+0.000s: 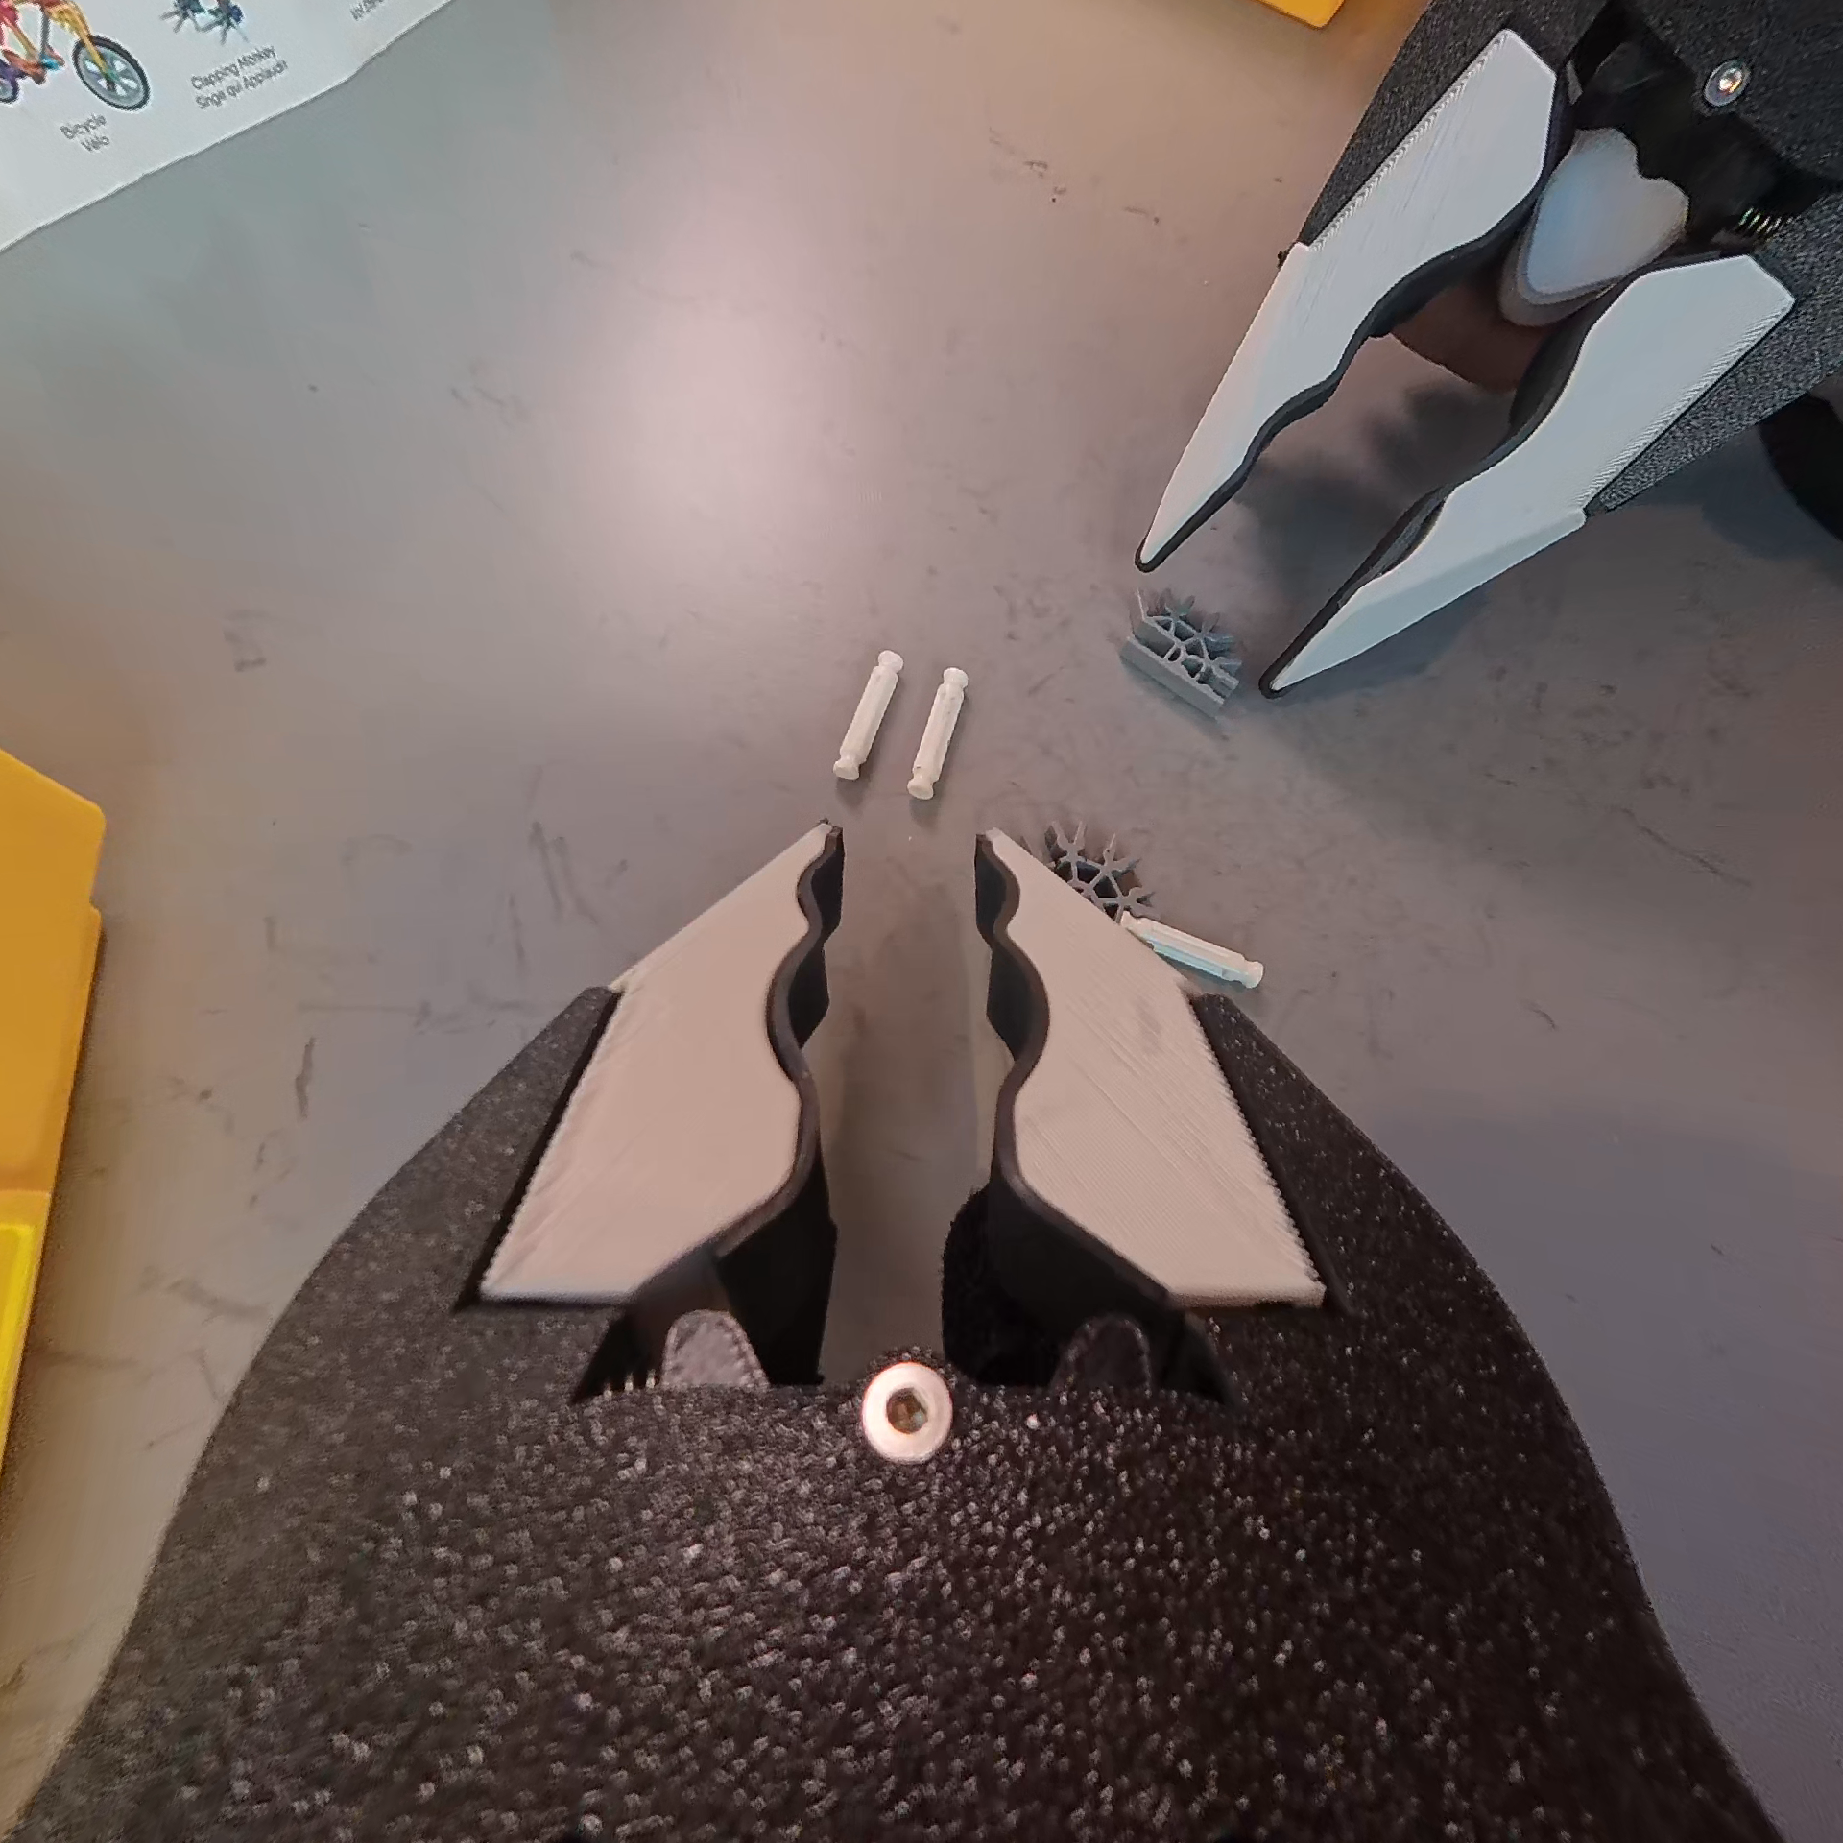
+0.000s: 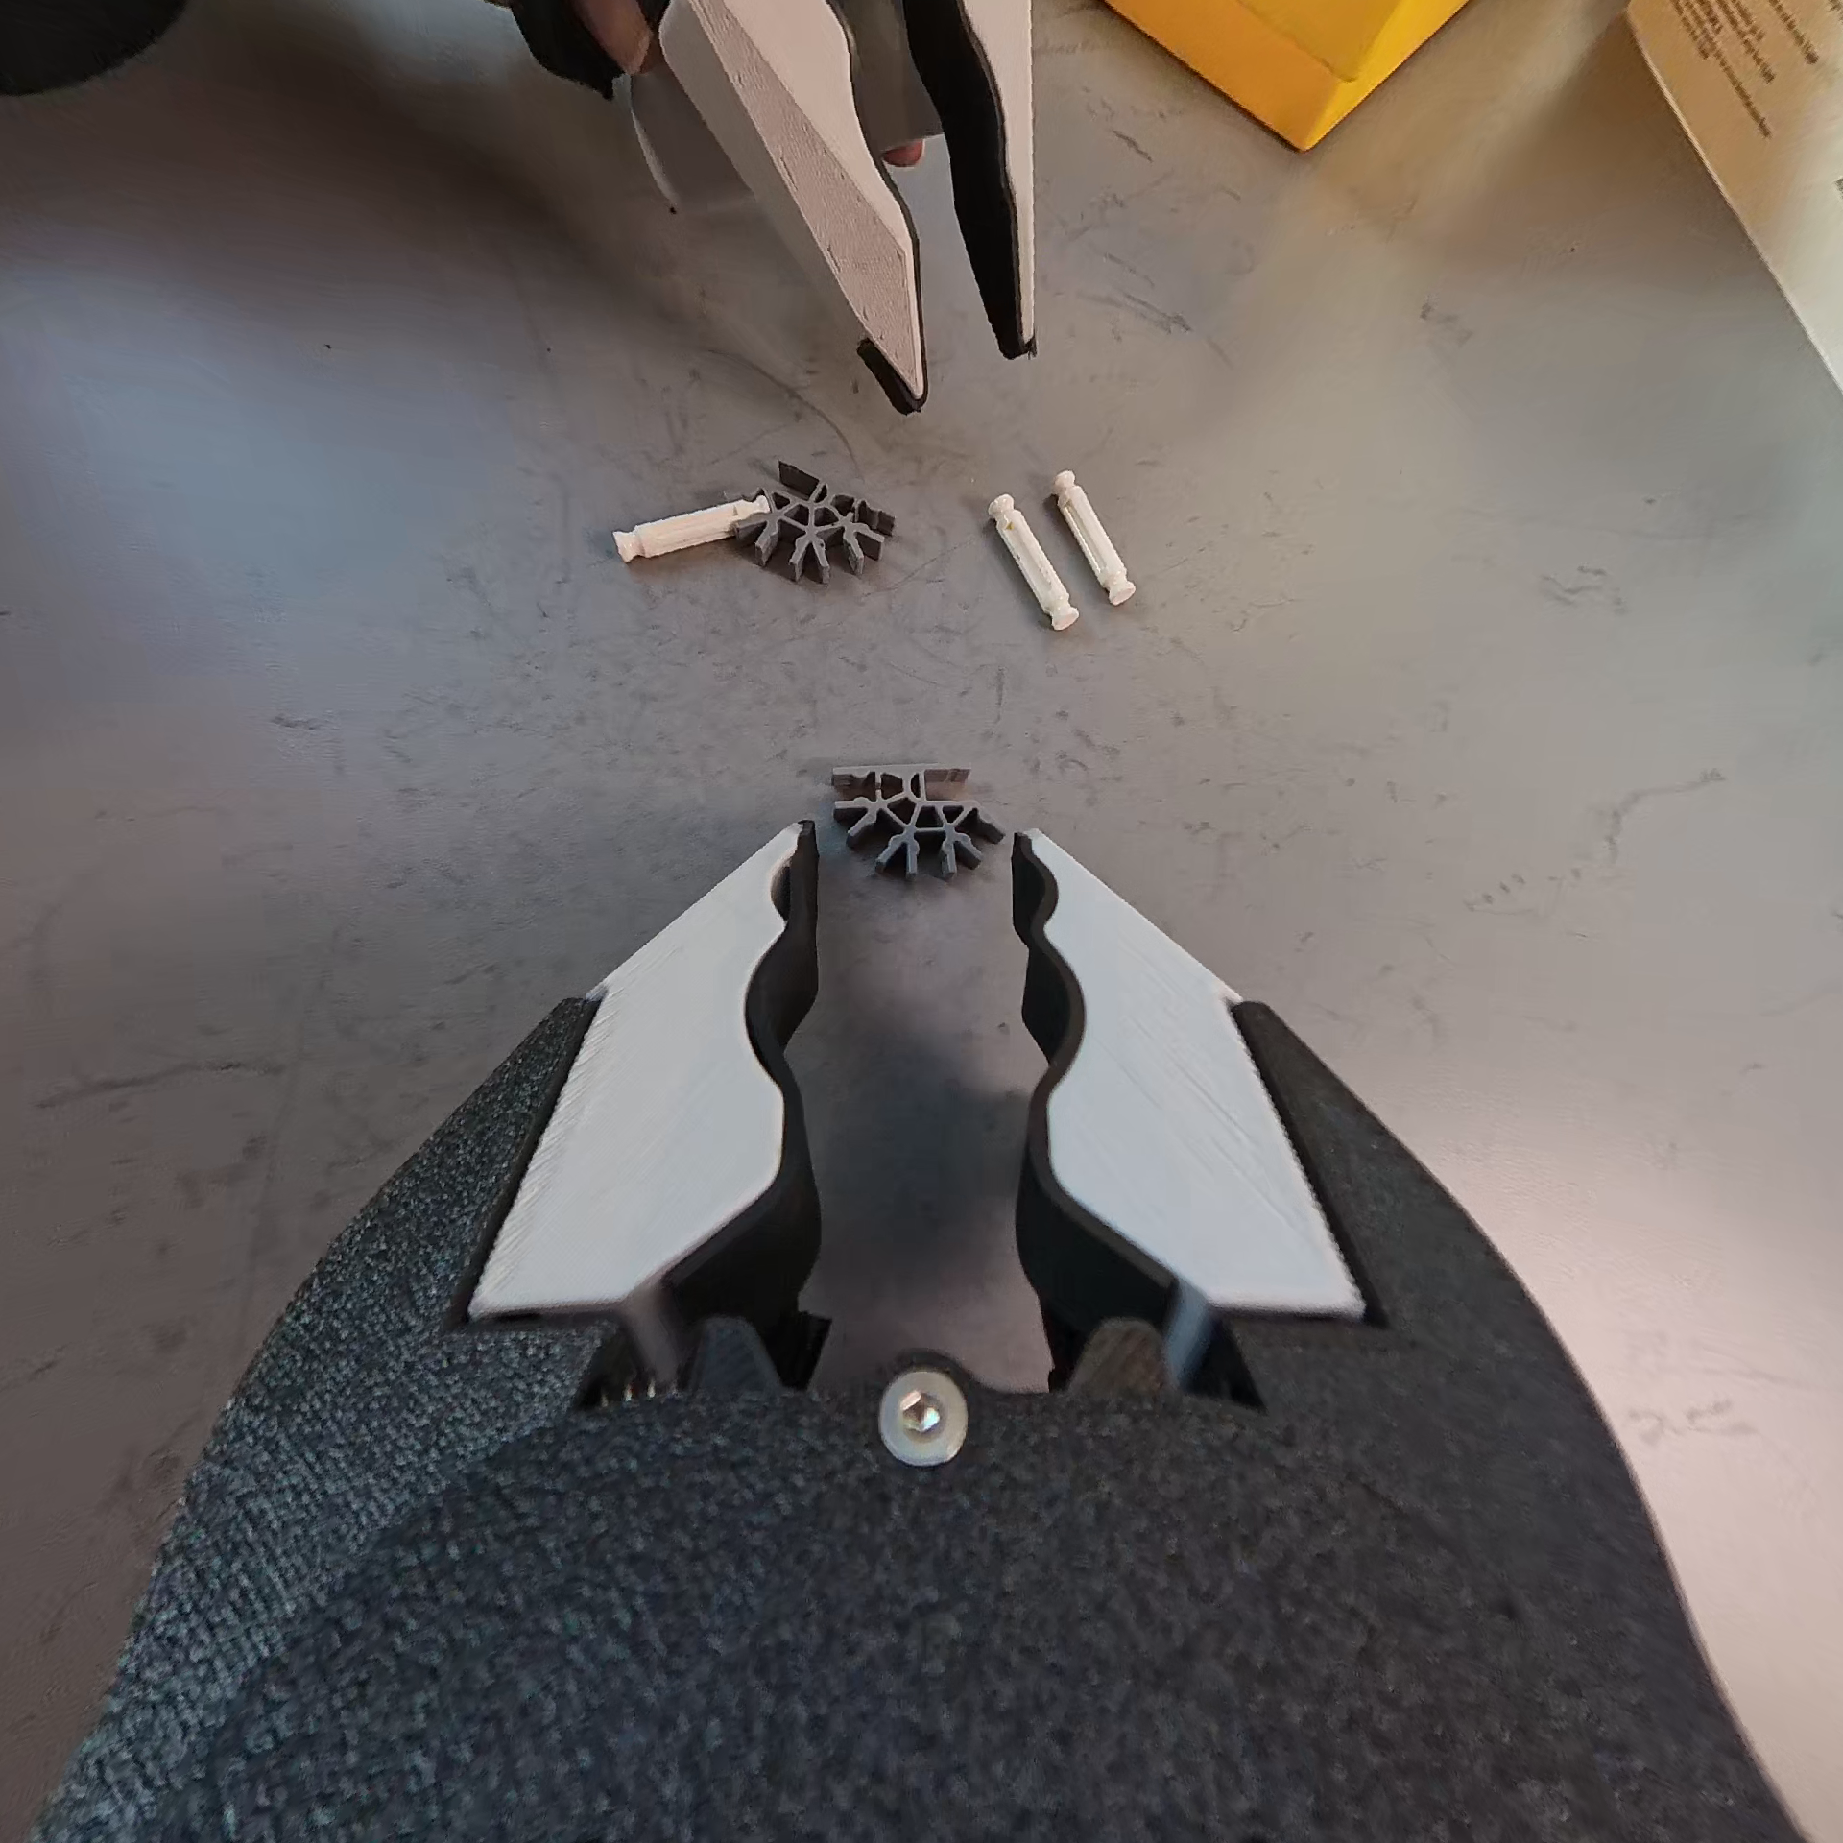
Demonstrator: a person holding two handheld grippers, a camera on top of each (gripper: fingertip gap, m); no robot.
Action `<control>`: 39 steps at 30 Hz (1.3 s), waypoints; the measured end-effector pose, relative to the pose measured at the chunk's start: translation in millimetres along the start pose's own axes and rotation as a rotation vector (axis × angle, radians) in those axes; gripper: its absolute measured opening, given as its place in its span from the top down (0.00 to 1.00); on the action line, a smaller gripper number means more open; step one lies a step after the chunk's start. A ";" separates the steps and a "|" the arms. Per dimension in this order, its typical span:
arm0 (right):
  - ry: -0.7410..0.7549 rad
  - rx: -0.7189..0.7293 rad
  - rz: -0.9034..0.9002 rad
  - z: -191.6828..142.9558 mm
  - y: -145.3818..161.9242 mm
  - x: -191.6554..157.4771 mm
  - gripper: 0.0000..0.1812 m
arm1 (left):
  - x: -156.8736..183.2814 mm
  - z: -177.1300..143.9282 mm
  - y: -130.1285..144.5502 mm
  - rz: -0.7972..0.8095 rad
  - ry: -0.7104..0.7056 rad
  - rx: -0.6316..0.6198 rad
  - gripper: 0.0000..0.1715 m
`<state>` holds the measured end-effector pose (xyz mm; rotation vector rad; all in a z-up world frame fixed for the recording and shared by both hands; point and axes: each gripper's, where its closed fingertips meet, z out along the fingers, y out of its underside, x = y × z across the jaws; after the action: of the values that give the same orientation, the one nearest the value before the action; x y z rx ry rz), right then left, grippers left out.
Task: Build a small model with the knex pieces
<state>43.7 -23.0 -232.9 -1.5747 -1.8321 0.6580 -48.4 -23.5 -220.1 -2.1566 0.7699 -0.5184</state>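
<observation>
I saw the scuffed grey worktop (image 1: 598, 449) under both tools, with a yellow plastic box (image 2: 1296, 70) and a printed paper sheet (image 1: 120, 90) at its edges. My left gripper (image 1: 908, 848) hung with its fingers apart, holding nothing; 2 white plastic rods (image 1: 898, 733) lay side by side just ahead of its tips. My right gripper (image 2: 913, 843) also stood parted and empty, a grey snowflake-shaped plastic connector (image 2: 913, 823) lying just at its fingertips. A second grey connector with a white rod attached (image 2: 788, 529) lay beside my left gripper's fingers.
</observation>
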 end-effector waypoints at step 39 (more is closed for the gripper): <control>-0.180 -0.053 -0.034 -5.8 1.0 -32.5 0.85 | -1.2 7.4 6.4 0.000 0.002 -0.017 0.86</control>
<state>51.5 -55.0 -234.1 -1.5582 -2.0180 0.7628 -47.2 -22.0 -229.7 -2.1724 0.7782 -0.5160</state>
